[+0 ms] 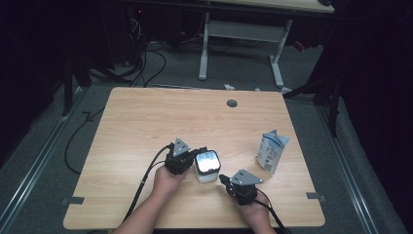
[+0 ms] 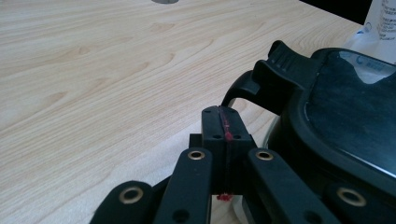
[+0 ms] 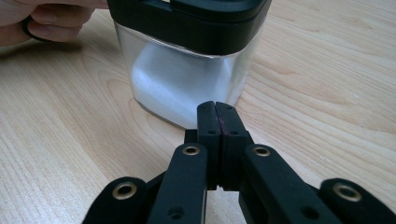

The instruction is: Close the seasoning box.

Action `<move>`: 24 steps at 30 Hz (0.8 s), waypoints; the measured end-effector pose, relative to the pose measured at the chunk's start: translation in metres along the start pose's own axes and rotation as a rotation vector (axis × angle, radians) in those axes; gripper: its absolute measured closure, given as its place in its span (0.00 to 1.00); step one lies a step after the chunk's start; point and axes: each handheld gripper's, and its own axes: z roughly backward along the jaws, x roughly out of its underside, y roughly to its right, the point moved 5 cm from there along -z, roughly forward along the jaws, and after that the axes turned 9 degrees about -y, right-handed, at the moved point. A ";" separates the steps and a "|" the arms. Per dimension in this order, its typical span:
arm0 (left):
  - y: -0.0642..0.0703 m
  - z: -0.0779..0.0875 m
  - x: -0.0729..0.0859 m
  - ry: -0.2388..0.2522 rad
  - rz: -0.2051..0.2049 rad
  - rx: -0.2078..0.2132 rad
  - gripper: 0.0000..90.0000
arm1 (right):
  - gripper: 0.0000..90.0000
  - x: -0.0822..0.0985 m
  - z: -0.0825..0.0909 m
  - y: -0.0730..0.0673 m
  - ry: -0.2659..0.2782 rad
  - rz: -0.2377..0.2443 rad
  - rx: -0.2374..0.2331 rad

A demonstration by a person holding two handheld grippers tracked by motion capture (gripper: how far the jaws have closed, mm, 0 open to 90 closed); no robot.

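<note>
A square clear container [image 1: 206, 166] with a black lid stands near the front middle of the wooden table [image 1: 146, 122]. It holds something white. My left gripper [image 1: 196, 154] is shut and empty, its tips beside the container's left side. In the left gripper view the shut tips [image 2: 224, 117] sit just left of the black lid [image 2: 345, 112] and its latch [image 2: 280, 70]. My right gripper [image 1: 222, 177] is shut and empty too, pointing at the container's front right corner. The right gripper view shows its tips [image 3: 217, 111] close to the clear wall [image 3: 187, 74]; whether they touch it I cannot tell.
A white pouch [image 1: 272, 151] stands to the right of the container, near the table's right edge, and its corner [image 2: 380, 18] peeks in at the top right of the left gripper view. A round cable hole [image 1: 232, 103] sits at the back. Fingers of the left hand [image 3: 42, 18] lie beside the container.
</note>
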 end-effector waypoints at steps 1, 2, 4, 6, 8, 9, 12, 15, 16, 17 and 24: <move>-0.002 0.001 0.000 -0.002 -0.002 -0.006 1.00 | 0.99 0.000 0.001 0.001 0.000 -0.003 0.001; -0.005 0.004 0.001 0.001 -0.002 -0.020 1.00 | 0.99 0.000 0.001 0.002 -0.003 -0.006 0.003; -0.013 0.013 0.004 0.006 0.007 -0.041 1.00 | 0.99 0.000 0.002 0.003 0.007 -0.010 0.003; -0.020 0.025 0.009 0.006 0.007 -0.063 0.95 | 0.99 0.001 0.002 0.005 0.005 -0.015 0.006; -0.027 0.040 0.018 -0.004 -0.008 -0.105 0.87 | 0.99 0.000 0.002 0.006 0.007 -0.020 0.011; -0.030 0.046 0.023 -0.013 -0.015 -0.121 0.84 | 0.99 0.000 0.002 0.006 0.007 -0.020 0.012; -0.035 0.070 0.047 -0.054 -0.020 -0.169 0.67 | 1.00 -0.001 0.001 0.009 0.004 -0.025 0.020; -0.040 0.090 0.072 -0.050 -0.010 -0.213 0.58 | 1.00 -0.004 0.000 0.013 0.008 -0.031 0.037; -0.043 0.094 0.078 -0.059 0.012 -0.200 0.59 | 1.00 -0.005 0.000 0.015 0.012 -0.035 0.042; -0.045 0.097 0.081 -0.059 0.031 -0.190 0.60 | 1.00 -0.007 -0.001 0.016 0.014 -0.041 0.048; -0.064 0.103 0.088 -0.040 0.074 -0.224 0.59 | 1.00 -0.012 -0.006 0.021 0.013 -0.055 0.065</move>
